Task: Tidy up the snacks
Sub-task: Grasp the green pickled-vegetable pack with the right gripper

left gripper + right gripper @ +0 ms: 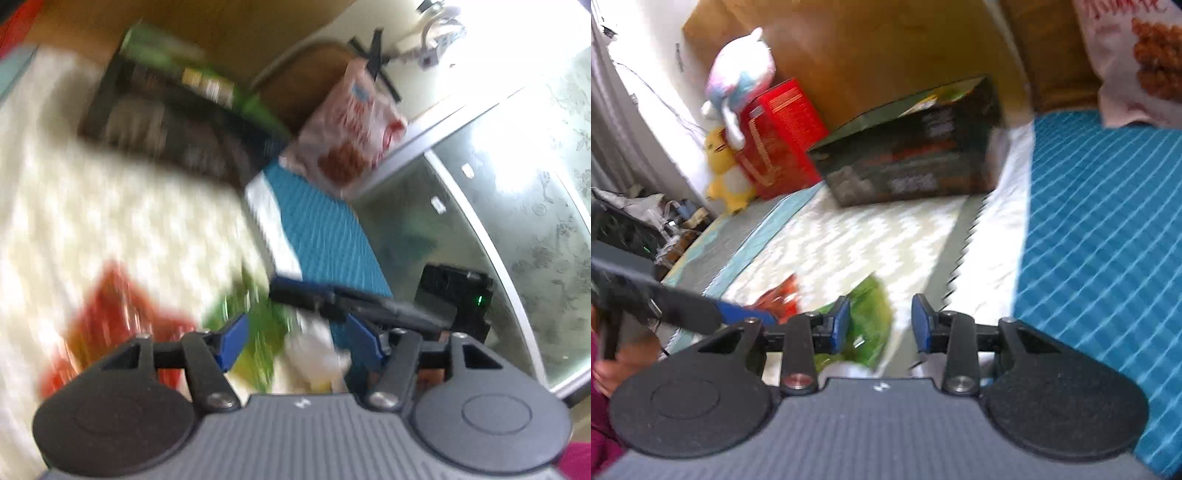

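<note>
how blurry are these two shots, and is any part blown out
Left wrist view: heavy motion smear over the white patterned cover, dark box and green packet; the left gripper stays sharp; the window at upper right is blown out. Right wrist view: milder blur, dark box print unreadable, right gripper crisp; glare at the upper left edge; fisheye bending in both.

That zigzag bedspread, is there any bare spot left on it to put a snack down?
Yes. The zigzag cover lies bare between the dark box at the back and the green packet near the tongs. The blue checked cloth is bare below the pale snack bag. It is crowded around the green and red packet.
</note>
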